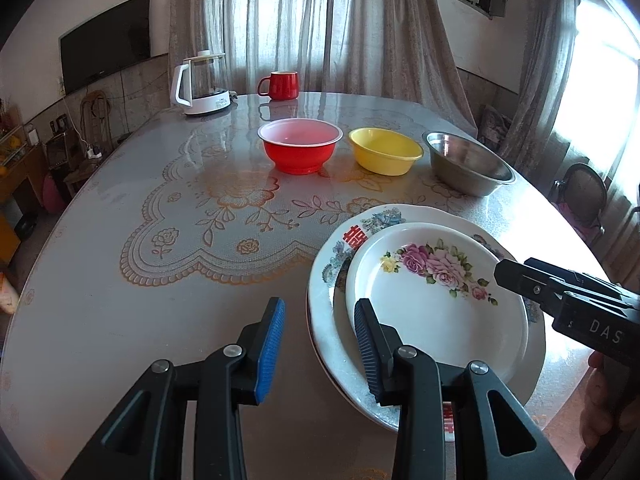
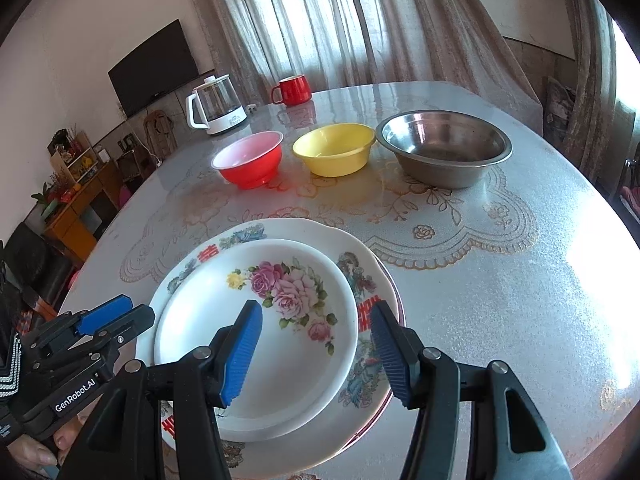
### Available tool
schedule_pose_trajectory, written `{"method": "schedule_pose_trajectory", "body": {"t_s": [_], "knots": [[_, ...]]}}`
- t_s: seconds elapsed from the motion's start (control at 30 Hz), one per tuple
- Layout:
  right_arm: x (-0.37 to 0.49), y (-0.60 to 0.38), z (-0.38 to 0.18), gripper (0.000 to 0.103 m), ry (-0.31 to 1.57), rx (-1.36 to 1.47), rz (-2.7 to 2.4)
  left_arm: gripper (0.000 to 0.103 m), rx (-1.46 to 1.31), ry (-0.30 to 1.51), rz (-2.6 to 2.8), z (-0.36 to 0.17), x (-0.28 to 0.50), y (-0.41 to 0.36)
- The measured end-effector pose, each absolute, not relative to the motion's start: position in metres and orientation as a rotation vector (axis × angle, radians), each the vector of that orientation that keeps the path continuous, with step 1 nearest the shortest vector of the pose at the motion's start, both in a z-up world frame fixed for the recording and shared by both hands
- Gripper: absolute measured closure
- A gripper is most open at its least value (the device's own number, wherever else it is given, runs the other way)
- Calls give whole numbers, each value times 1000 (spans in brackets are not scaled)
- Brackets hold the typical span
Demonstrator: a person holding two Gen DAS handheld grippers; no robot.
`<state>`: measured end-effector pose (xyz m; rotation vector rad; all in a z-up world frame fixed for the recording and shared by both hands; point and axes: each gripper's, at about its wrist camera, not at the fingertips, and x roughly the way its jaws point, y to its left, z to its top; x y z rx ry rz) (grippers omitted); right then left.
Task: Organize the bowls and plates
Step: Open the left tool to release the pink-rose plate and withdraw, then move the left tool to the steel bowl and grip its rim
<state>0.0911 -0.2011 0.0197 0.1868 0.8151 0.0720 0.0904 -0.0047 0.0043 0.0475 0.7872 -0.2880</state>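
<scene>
Two stacked plates [image 2: 256,320]; three bowls [image 2: 334,154]

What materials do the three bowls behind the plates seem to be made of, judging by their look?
Red bowl: likely plastic; thin pale rim, glossy, slightly translucent wall.
Yellow bowl: probably plastic or melamine; uniform opaque colour with a soft sheen.
Grey bowl: metal, apparently stainless steel; its brushed silver inside mirrors the window light.
</scene>
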Motion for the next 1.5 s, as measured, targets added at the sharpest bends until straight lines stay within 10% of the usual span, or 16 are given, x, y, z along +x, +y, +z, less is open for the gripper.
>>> {"method": "schedule_pose_trajectory", "body": {"t_s": [1.5], "knots": [[125, -321, 18, 45, 793, 438, -95, 65, 212, 788, -324, 20, 122, -60]]}}
